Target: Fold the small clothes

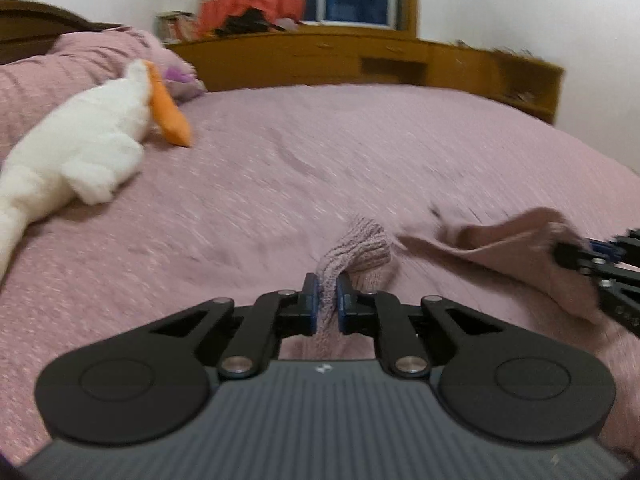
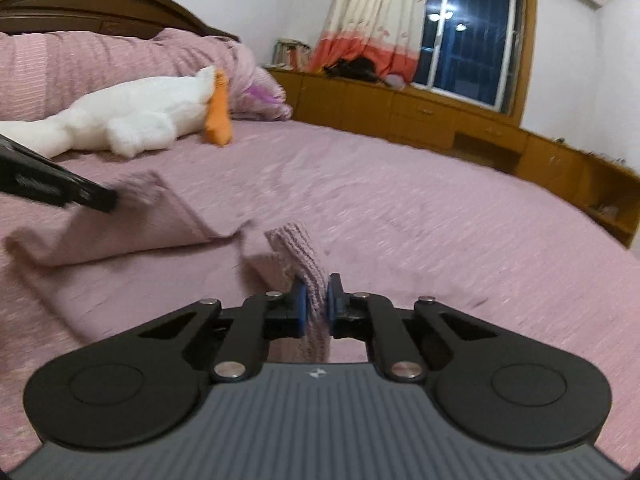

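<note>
Far left on the bed (image 1: 280, 168) there's a white plush (image 1: 80, 140) with an orange beak (image 1: 170, 112), lying on its side right by the pillows (image 1: 80, 64). Same toy shows in the right wrist view too, up in the left corner against the pillows, well away from where the work is going on.

Moving to the middle: the garment (image 1: 500, 240) is a small mauve knit piece, nearly the same colour as the bedspread, so its edges are hard to pick out. It's on the near part of the bed, partly lifted off the cover.

The left gripper (image 1: 327, 280) has its jaws pinched narrow on a ribbed bit of the garment, and the knit bunches up and pokes out past the blue pads (image 1: 314, 300). In the right wrist view it comes in from the left edge with the cloth draped off it.

Further right, the right gripper (image 2: 317, 282) is doing the same thing: jaws nearly together, clamped on another ribbed edge, with fabric standing up between the pads. From the left wrist view it's at the far right edge, with a raised flap of cloth hanging off its tips.

So both ends are held, and the stretch between sags down to the bed. Things are a bit blurry.

Behind it all there's a wooden cabinet (image 2: 440, 120), a curtain (image 2: 372, 12) and a dark window (image 2: 468, 28).
</note>
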Tool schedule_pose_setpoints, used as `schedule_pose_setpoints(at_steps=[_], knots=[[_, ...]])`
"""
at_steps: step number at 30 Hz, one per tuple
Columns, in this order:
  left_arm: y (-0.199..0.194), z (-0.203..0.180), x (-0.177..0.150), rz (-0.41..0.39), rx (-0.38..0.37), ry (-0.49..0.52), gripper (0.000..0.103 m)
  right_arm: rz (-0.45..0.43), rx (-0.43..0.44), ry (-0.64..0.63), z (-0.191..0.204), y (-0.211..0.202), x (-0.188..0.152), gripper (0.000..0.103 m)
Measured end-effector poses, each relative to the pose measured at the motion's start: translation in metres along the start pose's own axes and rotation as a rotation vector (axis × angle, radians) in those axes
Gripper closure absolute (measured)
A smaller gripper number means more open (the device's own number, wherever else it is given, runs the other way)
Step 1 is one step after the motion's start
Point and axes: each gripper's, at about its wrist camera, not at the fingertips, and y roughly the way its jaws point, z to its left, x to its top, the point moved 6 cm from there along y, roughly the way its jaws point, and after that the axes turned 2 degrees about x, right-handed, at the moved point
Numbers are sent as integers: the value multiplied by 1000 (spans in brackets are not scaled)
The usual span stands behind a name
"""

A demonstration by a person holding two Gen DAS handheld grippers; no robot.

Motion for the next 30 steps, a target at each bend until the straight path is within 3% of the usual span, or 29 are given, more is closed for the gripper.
schedule_pose_setpoints(at_steps=[9, 13, 17, 21, 25, 30], knots=[[30, 65, 46, -32, 105, -173, 93, 8, -154, 123, -95, 46, 39, 93], [59, 75, 32, 2, 162, -166, 93, 88, -165, 159, -122, 82, 25, 94], [94, 90, 2, 116, 217, -195, 93, 195, -198, 97, -135, 118, 1, 93], [104, 105, -8, 150, 209, -254, 91, 312, -203, 168, -158, 148, -21, 91], [100, 107, -7, 152, 203, -270, 90, 340, -218, 239, -173, 151, -8, 69], [101, 106, -5, 160, 204, -261, 90, 261, -200, 182, -152, 130, 27, 53]])
